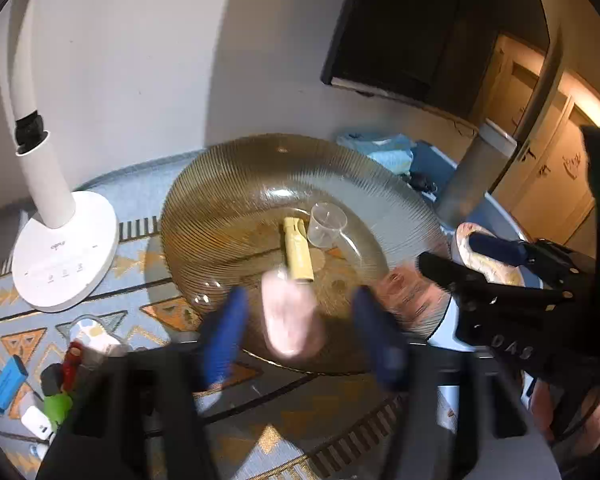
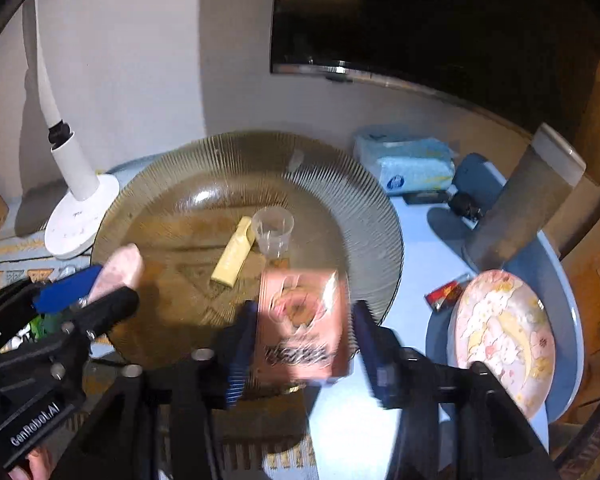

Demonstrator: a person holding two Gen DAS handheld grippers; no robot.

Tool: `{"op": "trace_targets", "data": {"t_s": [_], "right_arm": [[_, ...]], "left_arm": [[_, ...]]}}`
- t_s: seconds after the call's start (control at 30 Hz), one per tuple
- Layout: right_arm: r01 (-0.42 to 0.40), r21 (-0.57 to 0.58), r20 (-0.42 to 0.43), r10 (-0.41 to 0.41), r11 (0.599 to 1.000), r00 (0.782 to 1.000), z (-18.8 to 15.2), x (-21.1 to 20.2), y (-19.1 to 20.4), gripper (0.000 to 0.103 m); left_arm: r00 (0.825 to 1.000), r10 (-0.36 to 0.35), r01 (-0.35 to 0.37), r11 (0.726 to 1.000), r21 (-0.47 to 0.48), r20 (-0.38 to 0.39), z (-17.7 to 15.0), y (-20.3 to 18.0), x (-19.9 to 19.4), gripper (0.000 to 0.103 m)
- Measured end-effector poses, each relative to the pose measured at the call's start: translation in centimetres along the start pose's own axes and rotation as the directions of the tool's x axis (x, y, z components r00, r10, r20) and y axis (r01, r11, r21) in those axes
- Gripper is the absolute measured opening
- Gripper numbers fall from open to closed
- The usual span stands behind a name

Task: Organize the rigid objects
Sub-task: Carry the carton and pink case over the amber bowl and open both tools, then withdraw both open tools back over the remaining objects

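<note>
Crowding the table [image 2: 380, 412]: one ribbed glass plate [image 1: 228, 184] at centre, one white lamp [image 1: 64, 252] at its 9 o'clock, one blue tissue pack [image 2: 408, 164] at 1 o'clock, one grey cylinder [image 2: 516, 208] at 2 o'clock, one floral plate [image 2: 504, 340] at 4 o'clock with a small red-and-black packet [image 2: 444, 294] just beside it.

On the glass plate: one yellow tube [image 1: 297, 252] lying flat, one clear cup [image 1: 326, 224] upright, touching the tube at its 1 o'clock.

Left gripper [image 1: 296, 320]: jaws apart, a pink oval thing [image 1: 292, 320] between them over the plate's 6 o'clock edge; blur hides whether the pads touch it.

Right gripper [image 2: 302, 336]: jaws apart, one pink printed box [image 2: 304, 320] between them over the plate's 5 o'clock rim; a gap shows on the right side, the left contact is too blurred to read.

Small clutter at the left view's 8 o'clock: a blue box [image 1: 8, 384], a white piece [image 1: 36, 422], a green piece [image 1: 58, 404], a red piece [image 1: 72, 364]; partly cut off by the gripper body, count uncertain.

Dark screen [image 2: 420, 20] on the wall at 12 o'clock. A hand [image 2: 32, 464] shows only in part, at the right view's bottom left.
</note>
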State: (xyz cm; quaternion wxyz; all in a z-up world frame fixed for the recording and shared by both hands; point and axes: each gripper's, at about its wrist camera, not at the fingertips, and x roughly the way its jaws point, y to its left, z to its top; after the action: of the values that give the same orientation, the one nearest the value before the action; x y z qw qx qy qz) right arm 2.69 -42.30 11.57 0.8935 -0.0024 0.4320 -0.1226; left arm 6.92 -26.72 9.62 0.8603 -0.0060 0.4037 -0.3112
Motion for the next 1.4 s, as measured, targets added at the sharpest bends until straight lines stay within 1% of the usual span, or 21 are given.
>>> {"op": "trace_targets", "data": {"t_s": [0.03,0.1,0.23,0.33,0.4,0.5,0.6,0.67,0.73,0.77,0.87,0.93,0.97,1.0,1.03,1.07,1.13,1.17,1.23,1.3,1.4], "right_arm": [[0.019,0.010,0.026,-0.019,1.000,0.999,0.1,-0.6,-0.3,0.063],[0.008,0.046,0.058,-0.010,0.999,0.998,0.4,-2.0,-1.0,0.063],[-0.044,0.104,0.094,0.035,0.994,0.995,0.5,-4.6,-1.7,0.063],[-0.070,0.106,0.124,0.057,0.992,0.991,0.2,-6.6,-1.1,0.063],[-0.096,0.098,0.143,0.082,0.990,0.986,-0.1,-8.0,-0.2,0.063],[-0.165,0.072,0.192,0.149,0.984,0.970,-0.4,-11.0,1.7,0.065],[-0.241,0.040,0.247,0.224,0.970,0.943,-0.8,-14.4,3.7,0.074],[-0.283,0.019,0.287,0.265,0.959,0.920,-1.3,-16.7,5.3,0.086],[-0.316,-0.014,0.324,0.304,0.948,0.896,-1.9,-18.9,7.1,0.086],[-0.329,-0.027,0.333,0.319,0.944,0.887,-2.1,-19.6,7.9,0.086],[-0.366,-0.068,0.348,0.366,0.928,0.863,-3.3,-21.2,10.7,0.088],[-0.379,-0.087,0.343,0.385,0.921,0.857,-4.1,-21.1,12.2,0.092],[-0.384,-0.095,0.336,0.392,0.919,0.856,-4.8,-20.7,13.1,0.095],[-0.387,-0.100,0.328,0.397,0.917,0.857,-5.4,-20.1,13.8,0.096],[-0.386,-0.111,0.317,0.401,0.916,0.859,-6.5,-19.1,14.9,0.097],[-0.375,-0.123,0.312,0.394,0.919,0.864,-7.3,-18.2,15.8,0.097],[-0.328,-0.152,0.284,0.359,0.932,0.889,-9.3,-15.2,17.4,0.097],[-0.316,-0.166,0.272,0.351,0.934,0.896,-10.1,-14.2,18.1,0.097],[-0.294,-0.199,0.241,0.338,0.935,0.910,-11.9,-11.7,19.3,0.097],[-0.287,-0.227,0.218,0.336,0.931,0.916,-13.0,-10.0,20.1,0.097],[-0.282,-0.252,0.176,0.331,0.926,0.927,-14.1,-7.8,20.9,0.097]], "left_arm": [[1.000,-0.001,0.001,1.000,-0.012,0.028,0.1,0.3,-0.8,0.080],[0.996,-0.009,0.011,1.000,-0.026,0.087,0.2,1.0,-3.1,0.081],[0.991,-0.009,0.017,0.998,-0.056,0.130,0.2,2.2,-7.0,0.081],[0.984,0.031,-0.021,0.998,-0.056,0.175,-0.6,2.8,-10.8,0.081],[0.974,0.065,-0.054,0.997,-0.055,0.218,-1.6,3.1,-14.0,0.081],[0.953,0.129,-0.121,0.992,-0.047,0.274,-2.9,3.6,-18.4,0.081],[0.921,0.194,-0.185,0.981,-0.059,0.337,-4.5,4.5,-23.7,0.084],[0.898,0.225,-0.210,0.974,-0.082,0.379,-5.7,5.3,-26.9,0.096],[0.868,0.266,-0.243,0.964,-0.108,0.420,-6.8,6.1,-29.7,0.102],[0.850,0.288,-0.259,0.958,-0.126,0.441,-7.7,6.6,-31.1,0.102],[0.830,0.325,-0.284,0.946,-0.158,0.453,-9.5,7.9,-33.2,0.102],[0.828,0.349,-0.299,0.937,-0.180,0.439,-10.7,9.0,-33.3,0.102],[0.832,0.364,-0.311,0.931,-0.193,0.418,-11.6,9.9,-32.7,0.102],[0.831,0.389,-0.331,0.920,-0.207,0.398,-12.2,10.7,-31.8,0.102],[0.822,0.427,-0.368,0.903,-0.221,0.377,-13.1,11.5,-30.8,0.102],[0.815,0.476,-0.419,0.878,-0.232,0.331,-14.4,12.7,-29.0,0.102],[0.822,0.504,-0.454,0.861,-0.229,0.264,-16.0,14.3,-26.0,0.102],[0.822,0.517,-0.471,0.853,-0.223,0.240,-16.9,15.0,-24.3,0.102],[0.812,0.550,-0.513,0.832,-0.211,0.196,-18.3,15.9,-21.7,0.102],[0.812,0.555,-0.523,0.829,-0.201,0.177,-18.7,16.2,-20.4,0.102],[0.825,0.544,-0.514,0.835,-0.199,0.154,-19.1,16.7,-19.1,0.102]]}}
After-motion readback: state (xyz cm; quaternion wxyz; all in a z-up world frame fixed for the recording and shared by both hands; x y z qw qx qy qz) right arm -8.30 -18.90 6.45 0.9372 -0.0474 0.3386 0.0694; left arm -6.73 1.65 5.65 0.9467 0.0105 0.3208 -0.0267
